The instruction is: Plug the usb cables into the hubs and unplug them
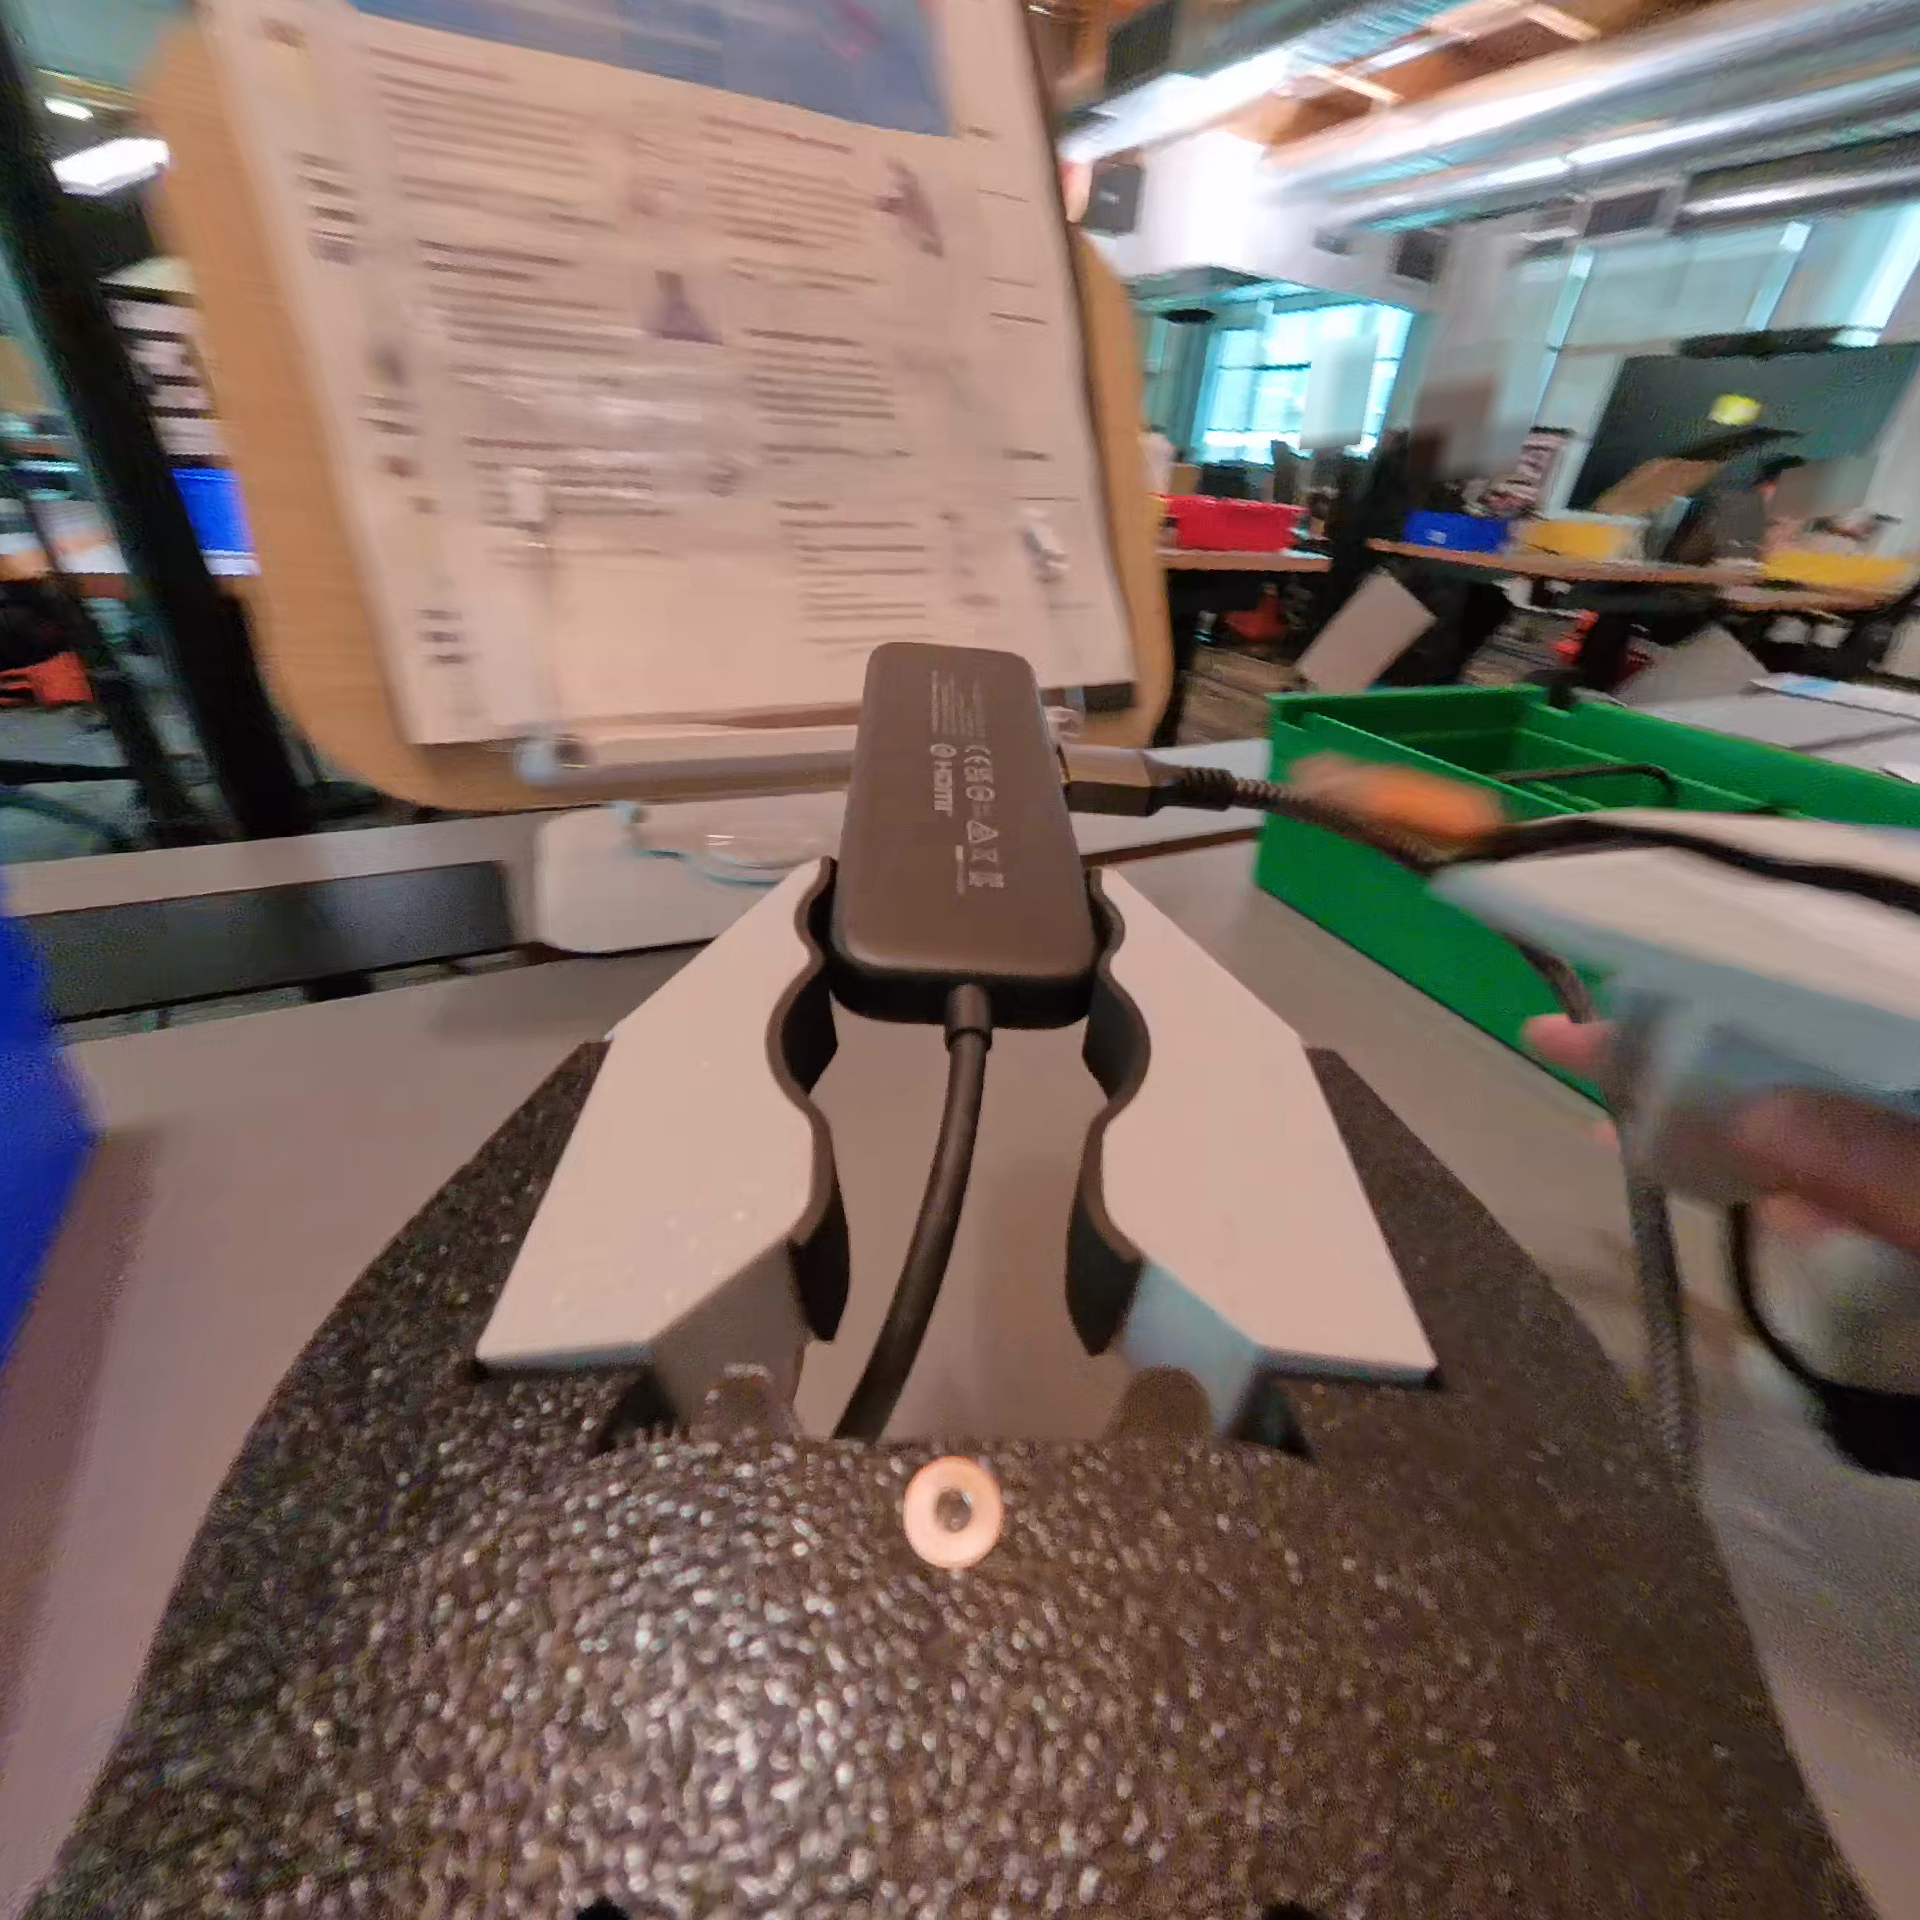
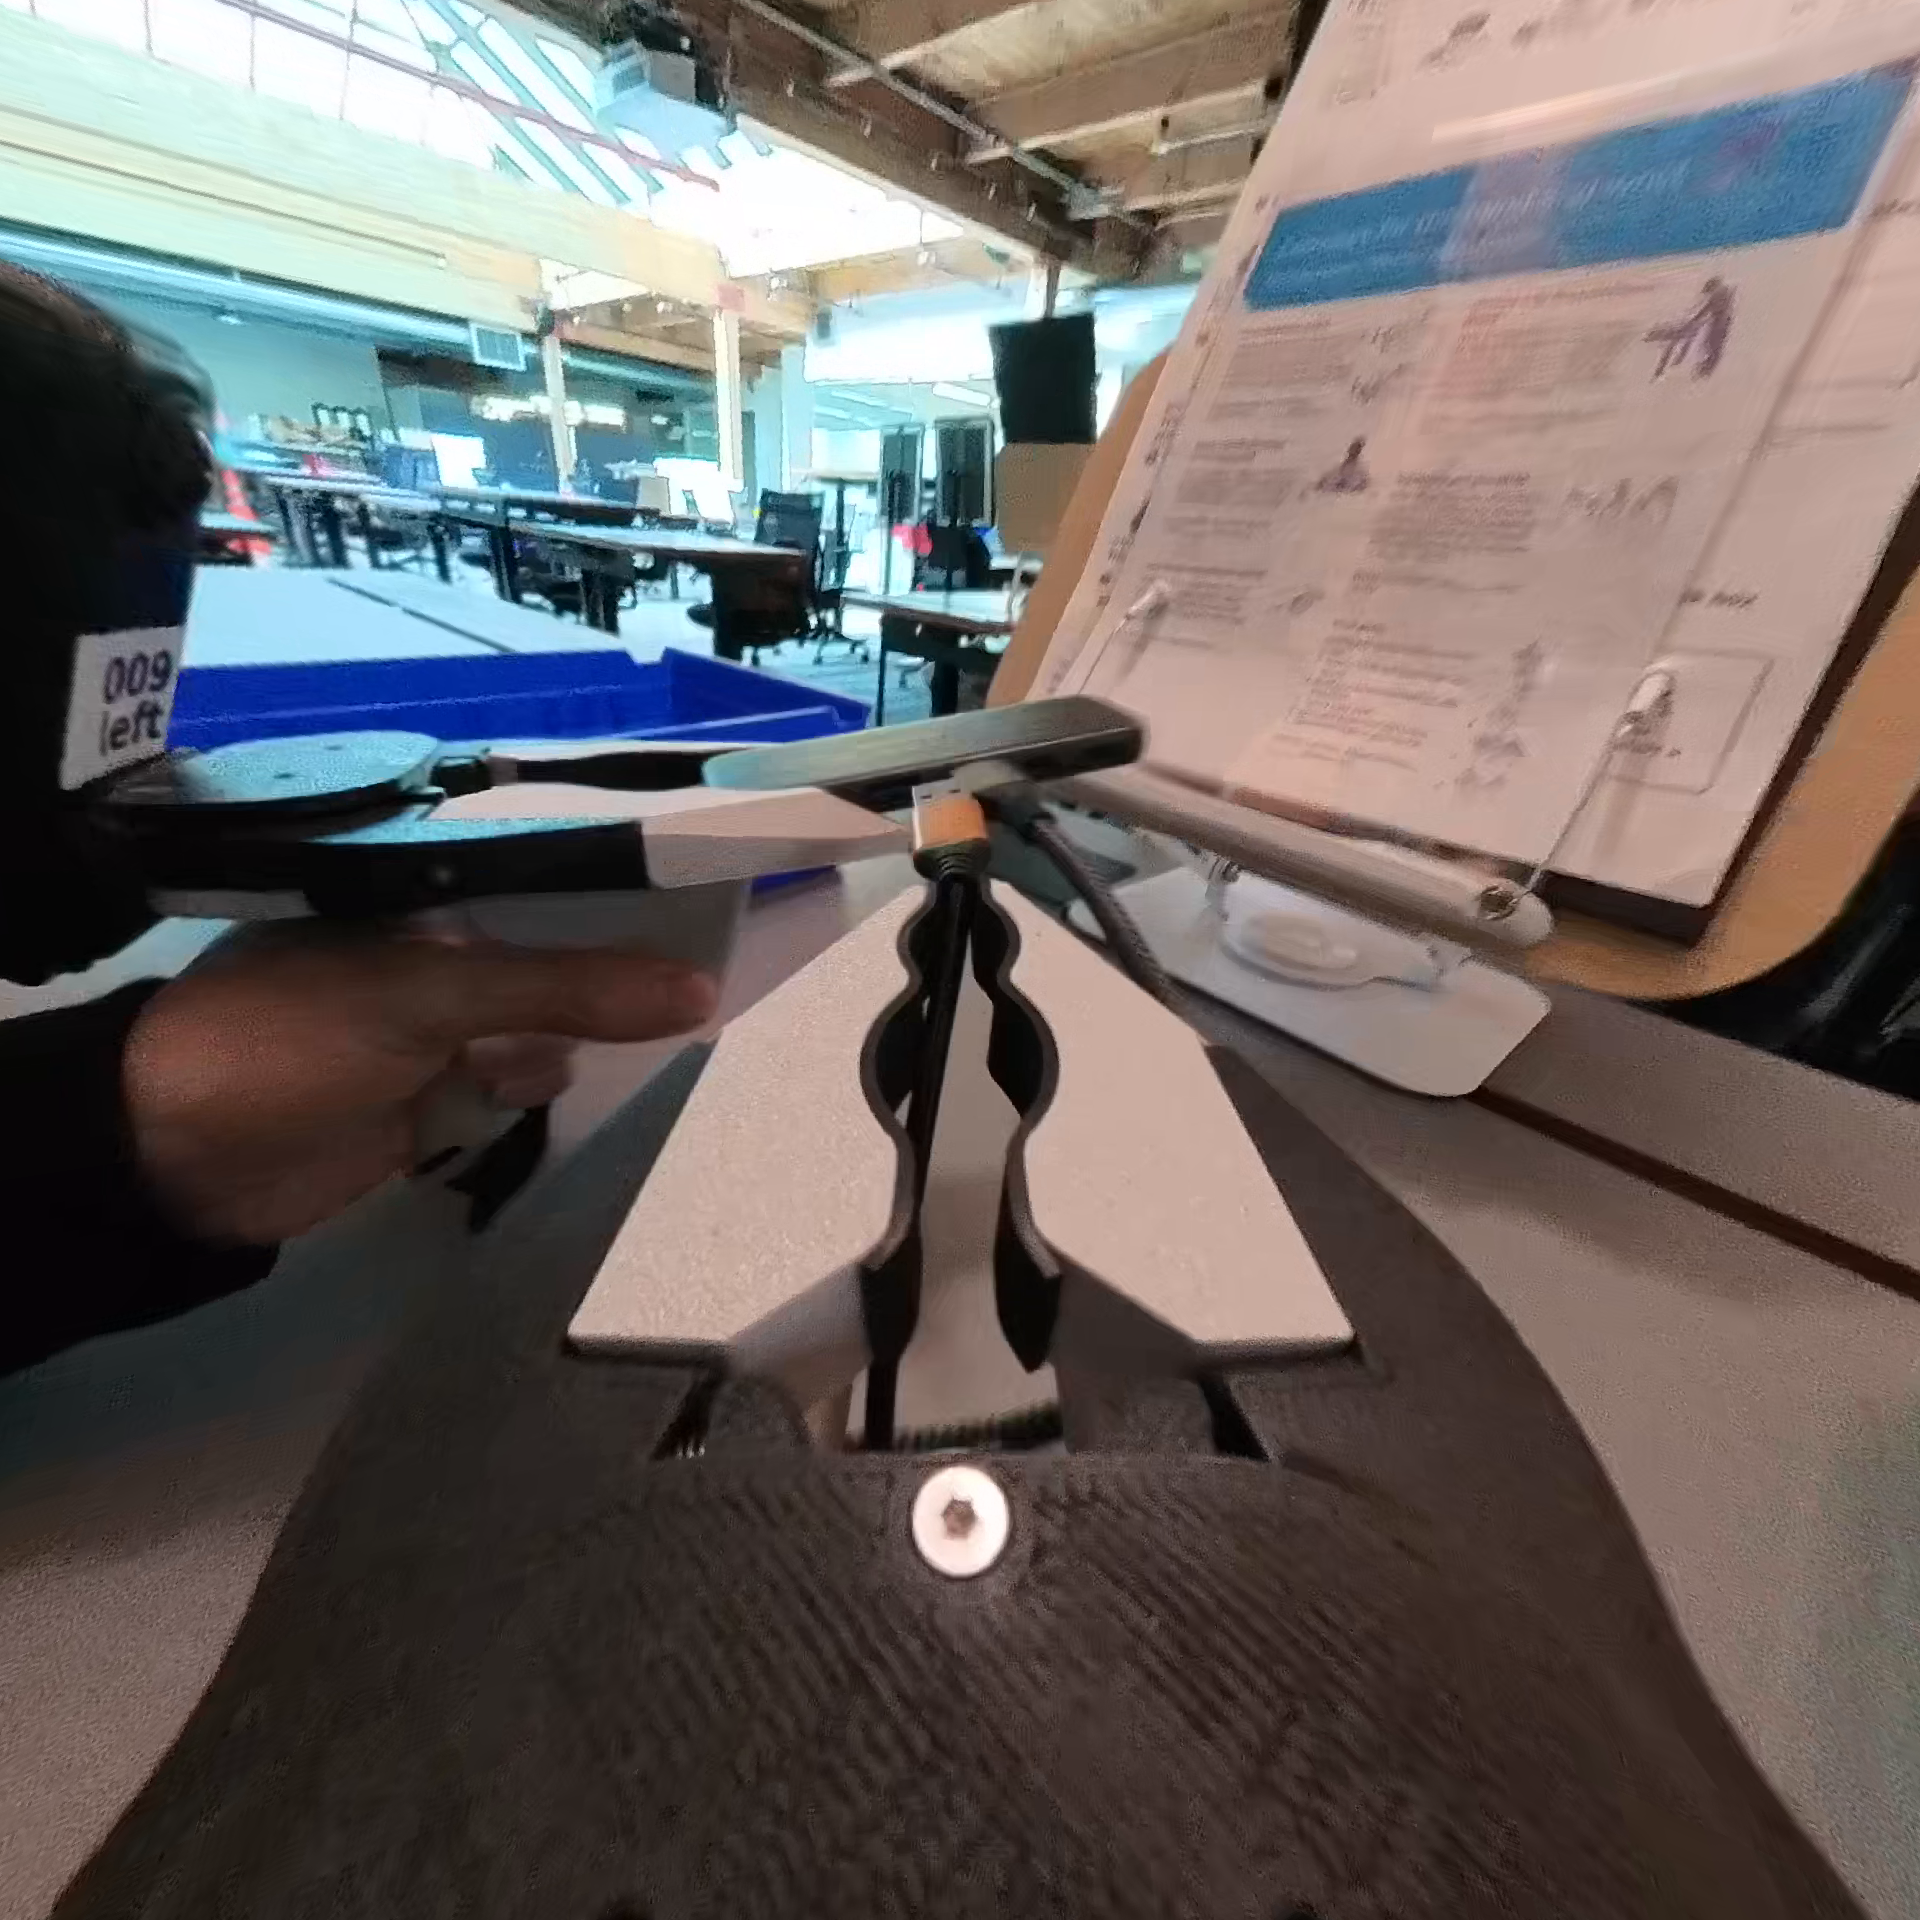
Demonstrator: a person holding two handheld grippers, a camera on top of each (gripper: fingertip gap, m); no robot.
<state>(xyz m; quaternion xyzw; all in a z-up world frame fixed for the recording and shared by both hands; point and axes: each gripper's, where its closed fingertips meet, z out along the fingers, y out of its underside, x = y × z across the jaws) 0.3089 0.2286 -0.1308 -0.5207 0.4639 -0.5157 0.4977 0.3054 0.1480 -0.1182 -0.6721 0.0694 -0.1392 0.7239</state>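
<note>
My left gripper is shut on the near end of a dark grey USB hub and holds it flat above the table. The hub's own black cable hangs back between the fingers. A grey plug on a braided cable sits in the hub's right side. My right gripper is shut on a black cable with an orange USB plug. The plug's metal tip points at the hub's side and is still visible, just short of it. In the left wrist view the right gripper comes in blurred from the right.
A green bin stands on the table at the right and a blue bin behind the left gripper. A tilted document stand with printed pages rises just beyond the hub. A hand grips the left gripper's handle.
</note>
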